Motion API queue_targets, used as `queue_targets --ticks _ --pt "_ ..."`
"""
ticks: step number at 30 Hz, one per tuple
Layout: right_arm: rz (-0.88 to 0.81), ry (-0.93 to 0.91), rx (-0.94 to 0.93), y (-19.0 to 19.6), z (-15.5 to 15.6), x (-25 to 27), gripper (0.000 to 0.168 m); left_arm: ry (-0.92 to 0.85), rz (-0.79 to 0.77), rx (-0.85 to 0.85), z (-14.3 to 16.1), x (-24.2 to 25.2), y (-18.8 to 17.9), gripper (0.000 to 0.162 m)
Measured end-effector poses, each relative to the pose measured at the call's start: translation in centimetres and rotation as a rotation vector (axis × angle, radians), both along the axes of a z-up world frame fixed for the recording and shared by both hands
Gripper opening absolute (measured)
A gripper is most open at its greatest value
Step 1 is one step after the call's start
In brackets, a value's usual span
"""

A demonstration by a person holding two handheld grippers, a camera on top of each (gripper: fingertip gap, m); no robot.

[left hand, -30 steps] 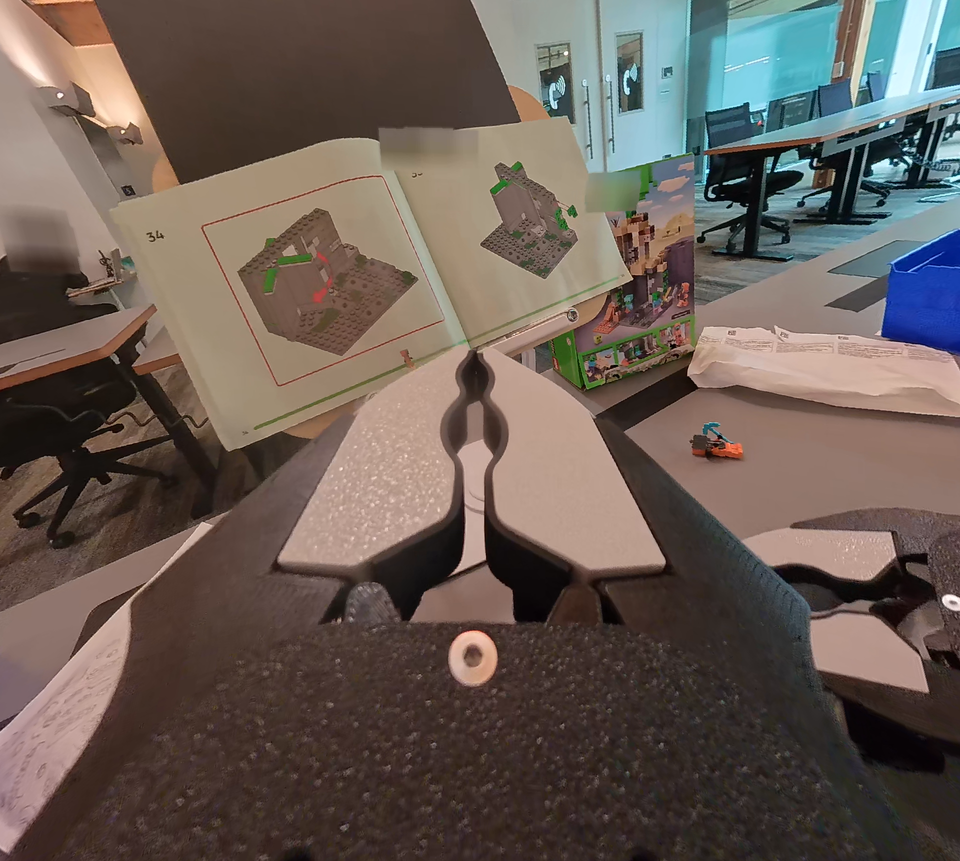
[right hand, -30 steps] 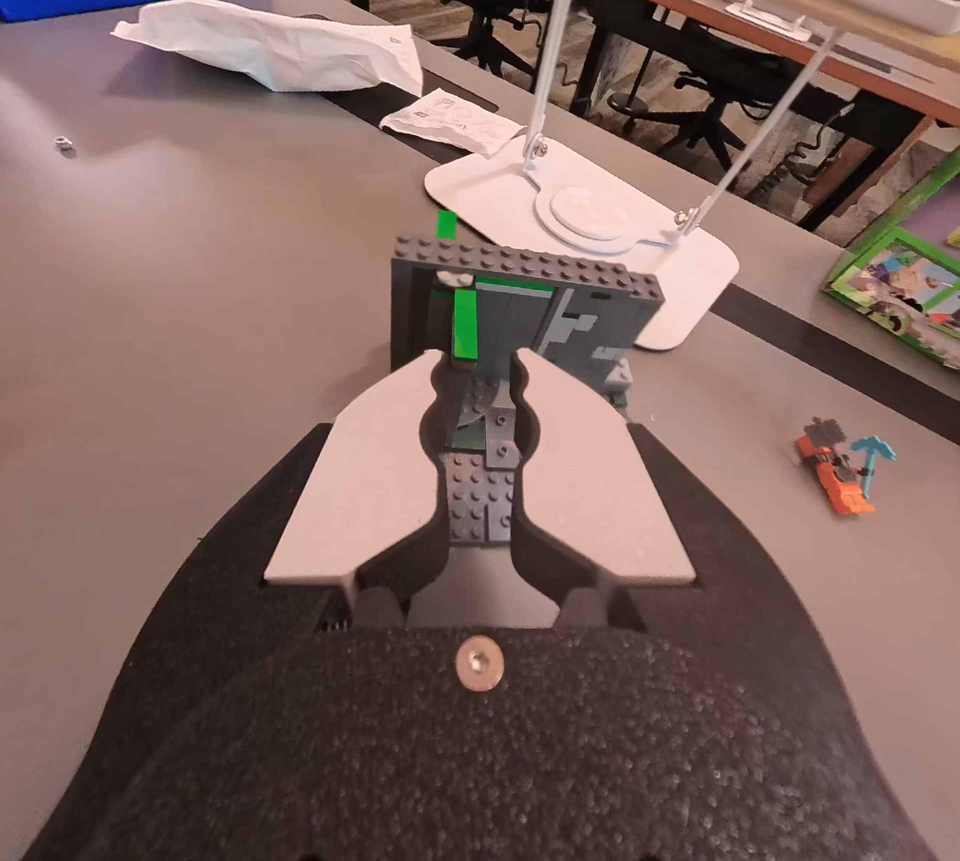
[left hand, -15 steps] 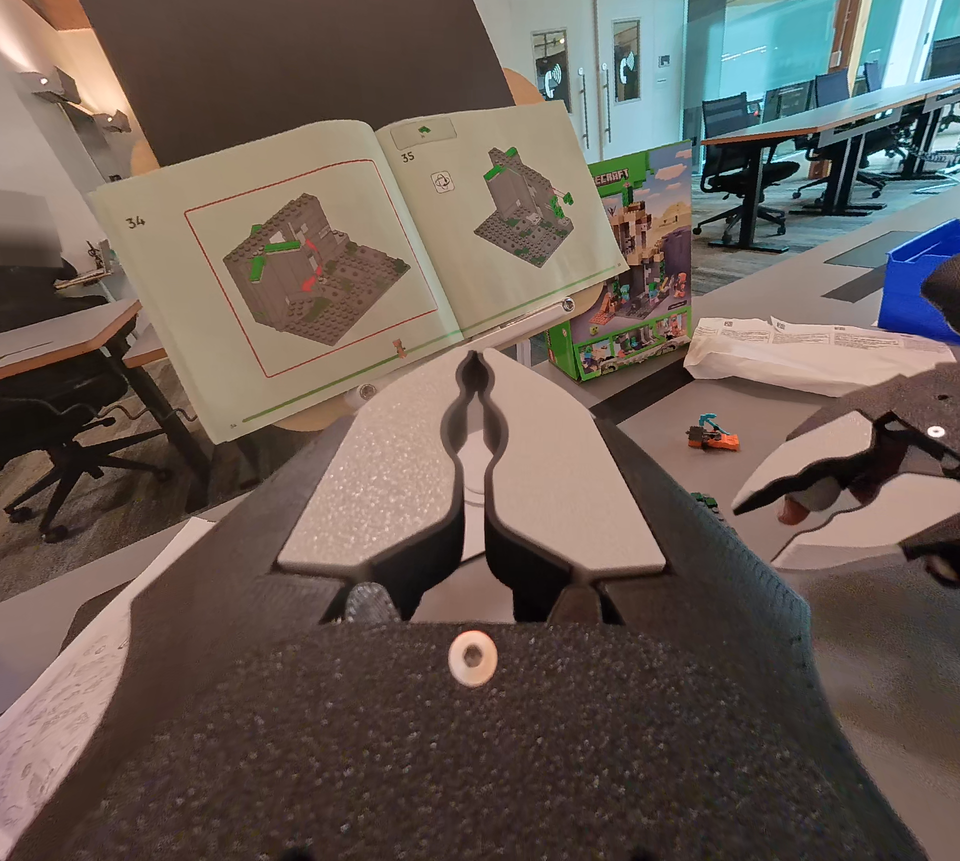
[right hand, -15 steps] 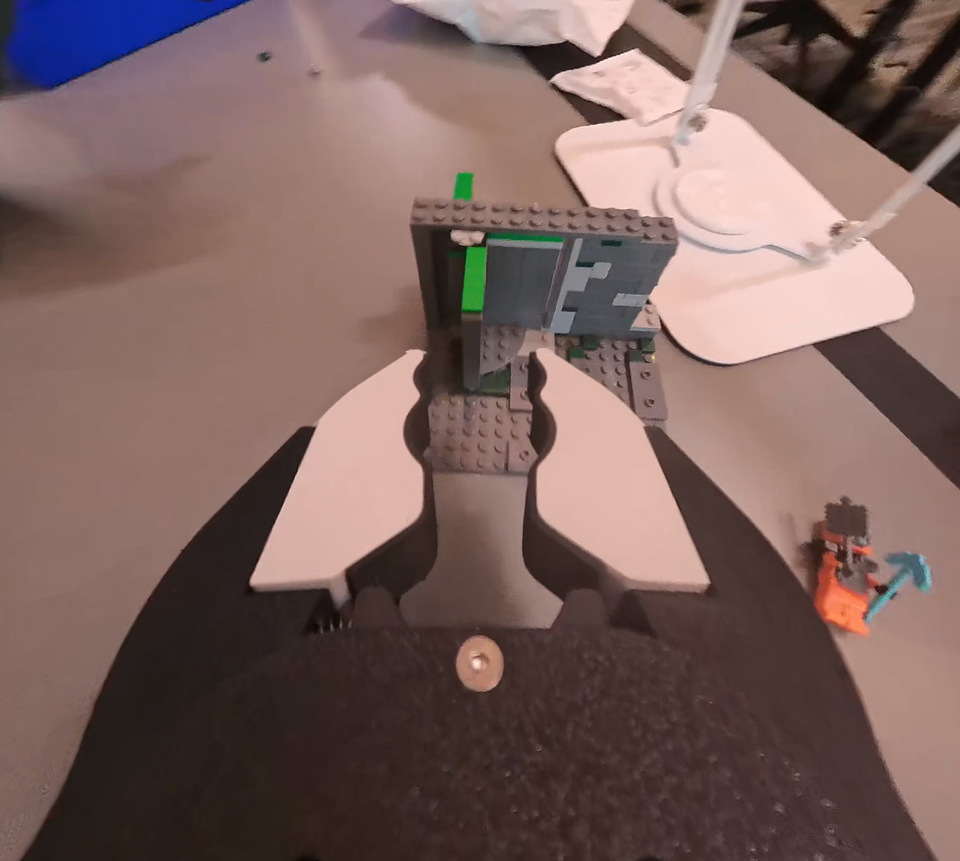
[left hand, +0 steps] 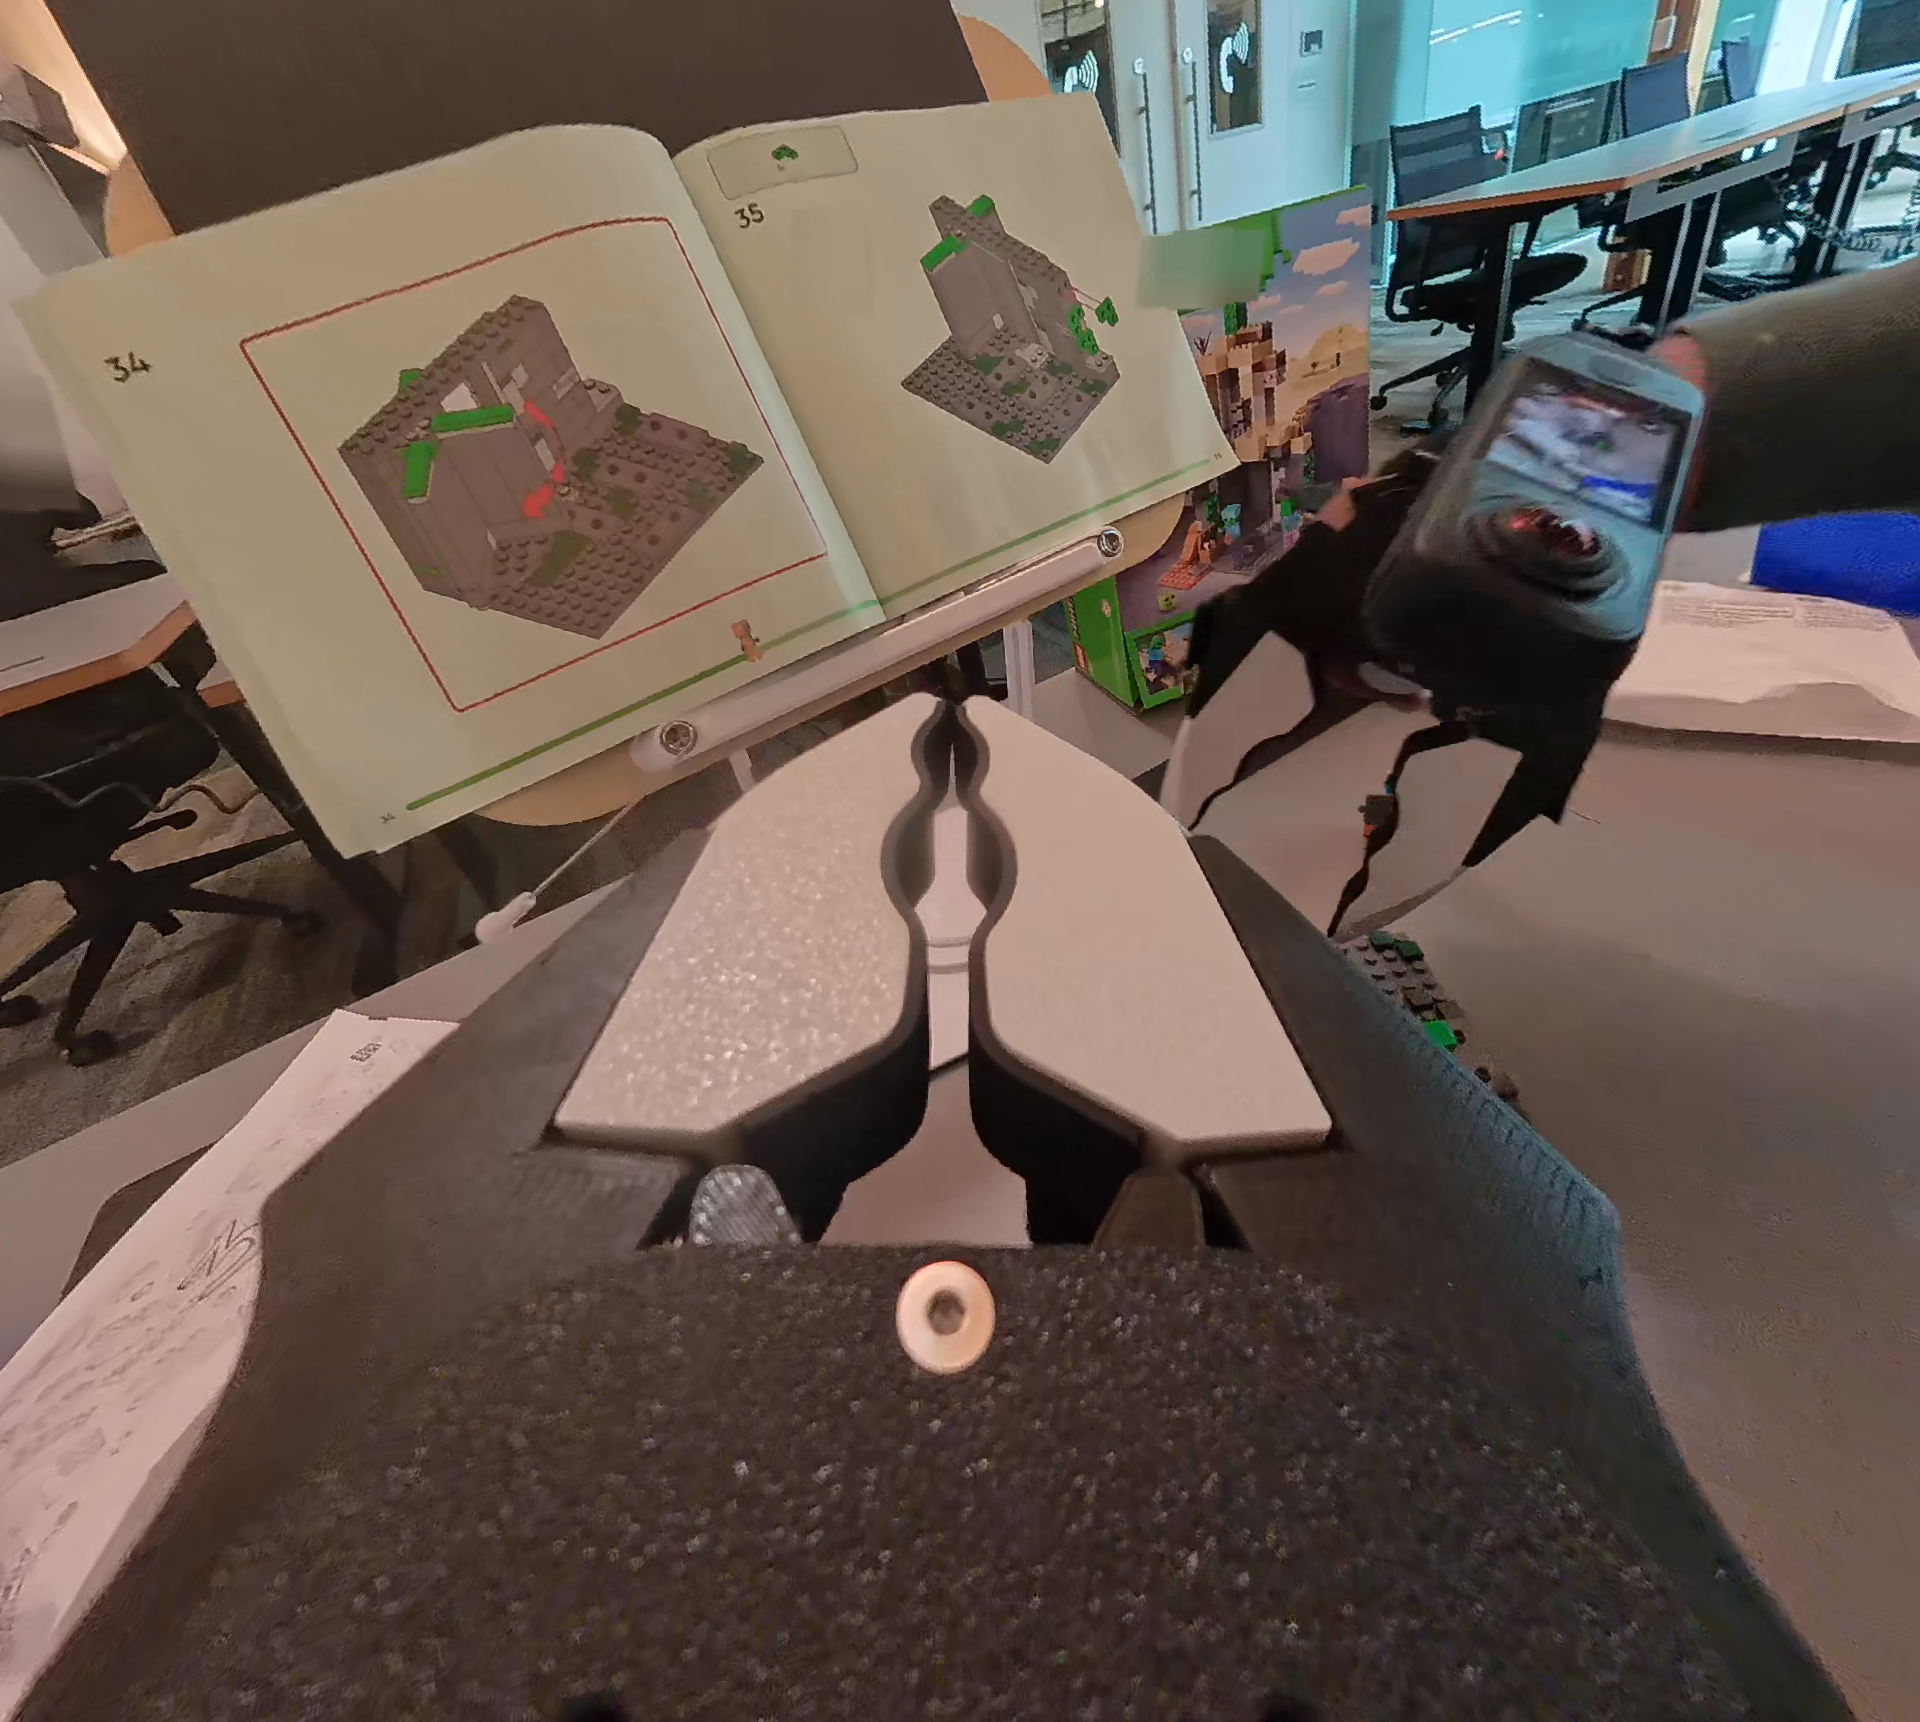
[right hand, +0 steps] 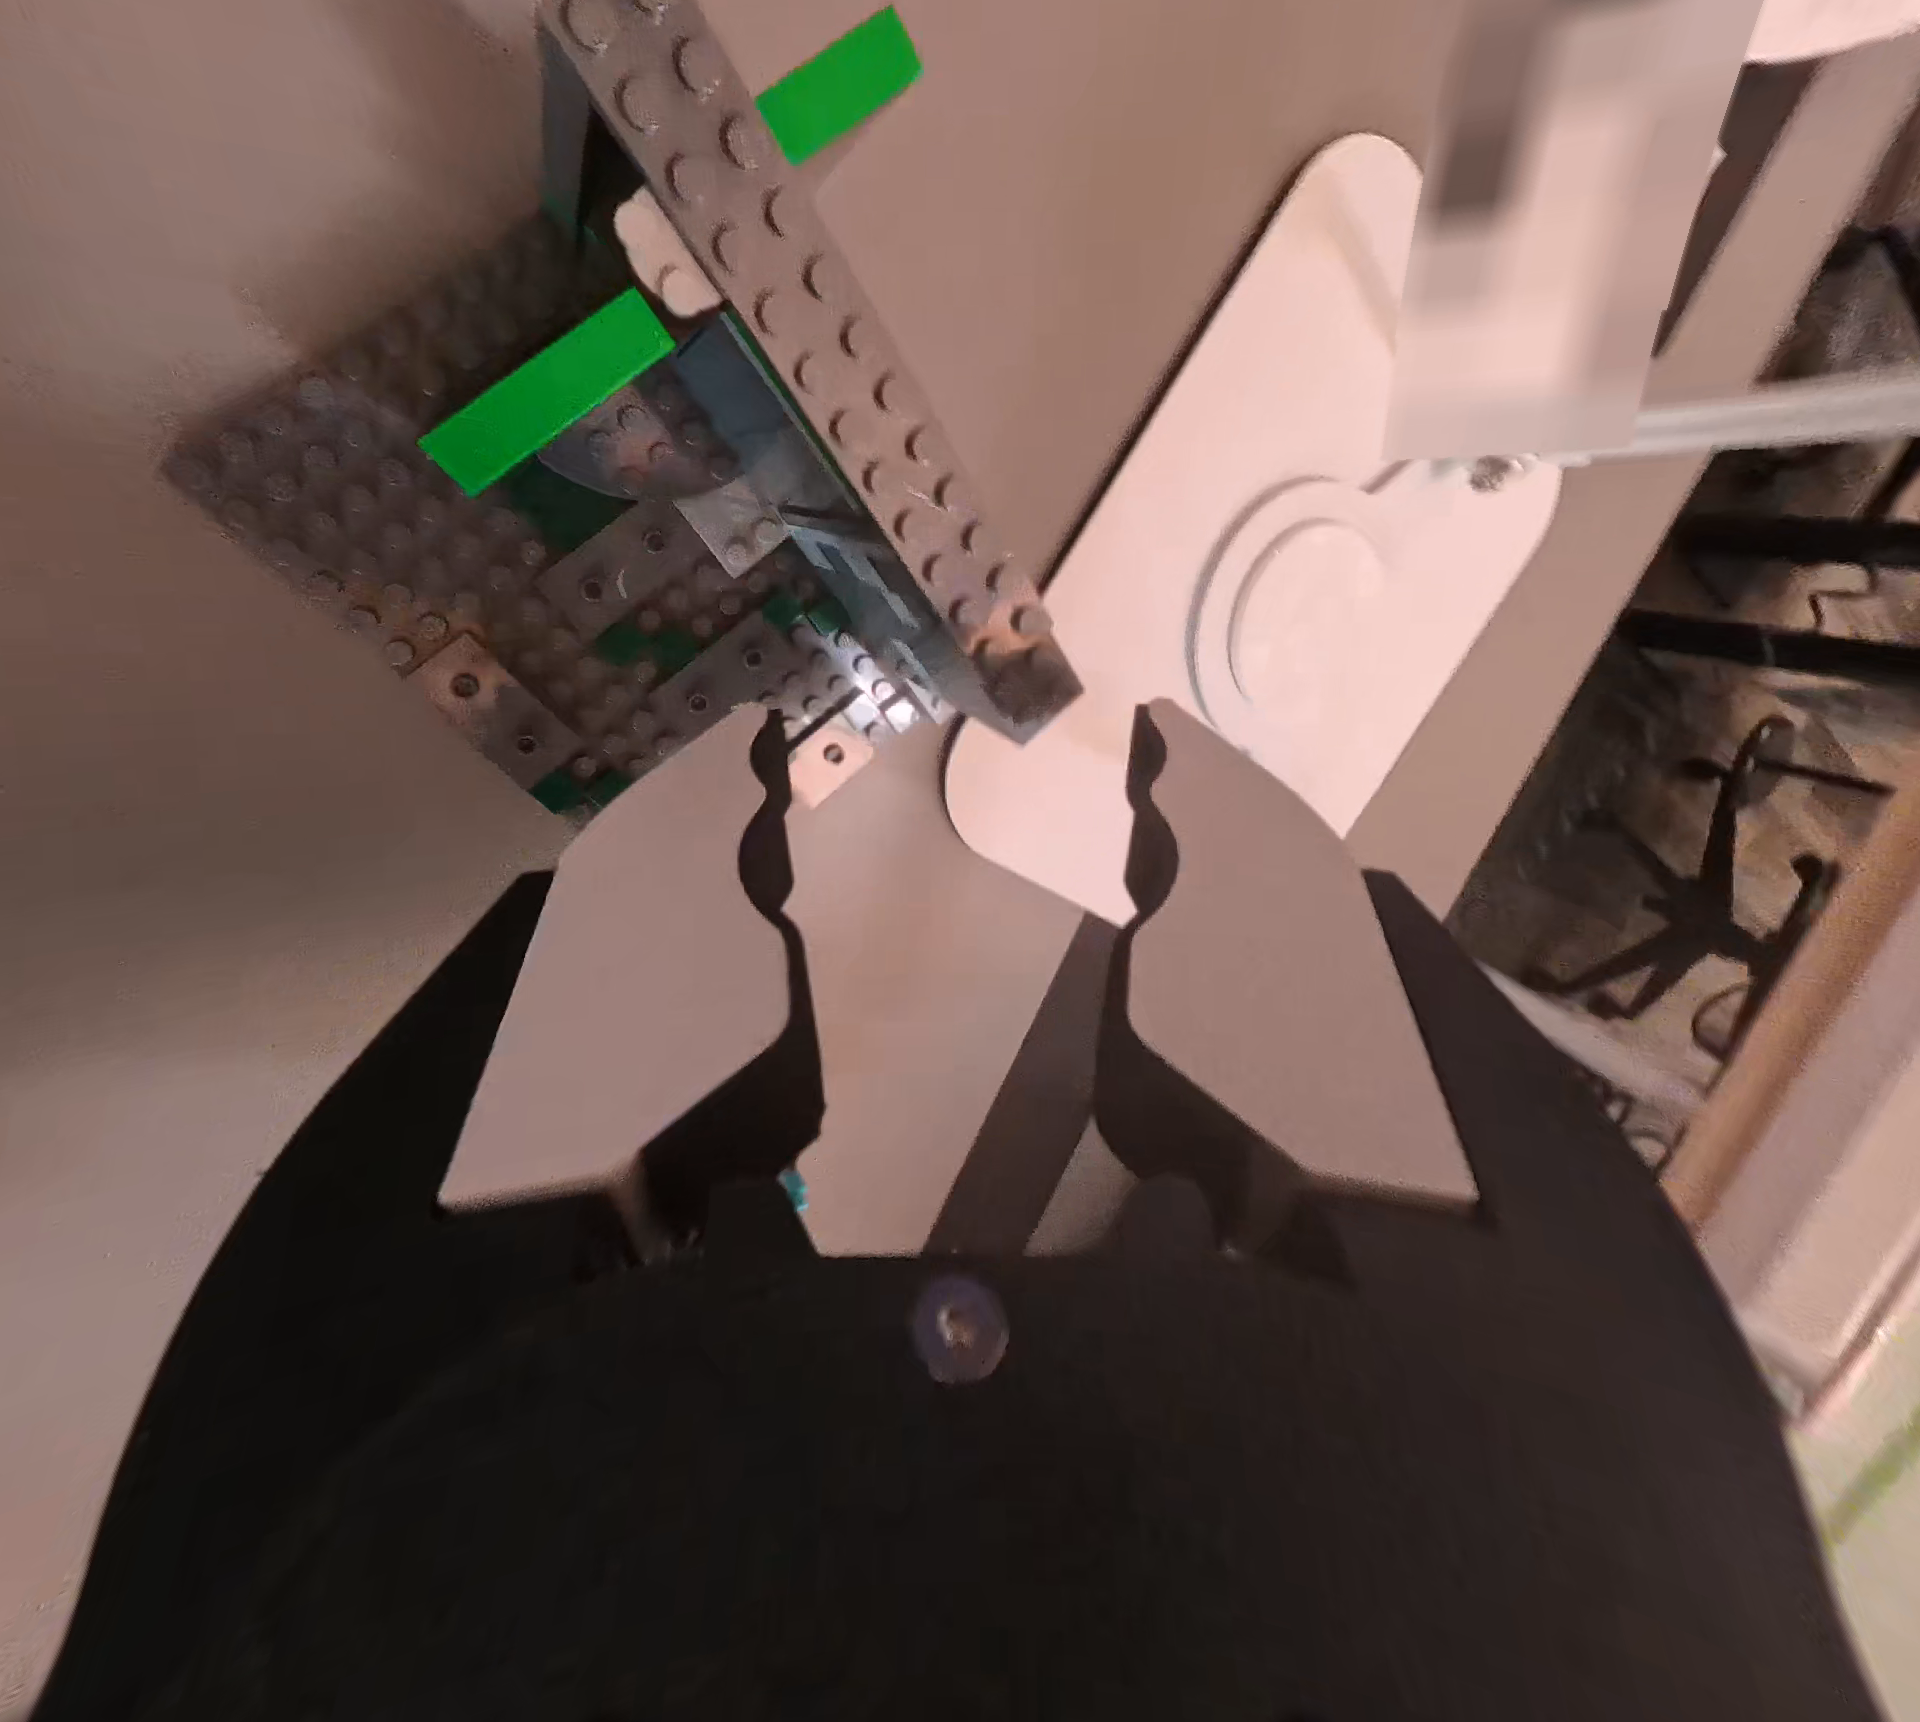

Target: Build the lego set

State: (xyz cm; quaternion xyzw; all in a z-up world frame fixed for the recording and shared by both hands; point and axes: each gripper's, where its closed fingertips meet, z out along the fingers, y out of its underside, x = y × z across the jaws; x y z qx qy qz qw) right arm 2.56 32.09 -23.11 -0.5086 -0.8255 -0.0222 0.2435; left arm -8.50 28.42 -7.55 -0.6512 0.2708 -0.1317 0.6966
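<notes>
The grey lego build stands on the grey table, seen from above in the right wrist view. It has a tall wall topped by a long studded grey plate and two bright green tiles. My right gripper is open and empty, and hovers over the build's near corner. In the left wrist view the right gripper hangs at the right above a corner of the build. My left gripper is shut, with nothing visible in it. It points at the open instruction booklet.
The booklet rests on a white stand whose base lies right beside the build. A lego box, a white paper bag and a blue bin are at the back right. A printed sheet lies at the left. Some 20 centimeters of space lies between my two pairs of fingers. The long studded grey plate sits 6 centimeters or so from the ends of my right fingers.
My right gripper has risen, tilted down over the build and opened wider. It now shows high at the right of the left wrist view. The left gripper has hardly moved.
</notes>
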Motion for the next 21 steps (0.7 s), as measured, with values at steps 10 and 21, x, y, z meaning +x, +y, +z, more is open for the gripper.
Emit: queue_targets --ticks 10,21 --pt "-0.108 -0.047 -0.192 -0.2 -1.8 -1.3 0.029 -0.005 0.004 -0.033 -0.9 -0.3 0.6 0.0" --pt "-0.563 0.161 -0.32 -4.2 -1.5 -1.3 0.021 -0.003 -0.013 -0.011 -0.2 0.4 -0.3 0.0"
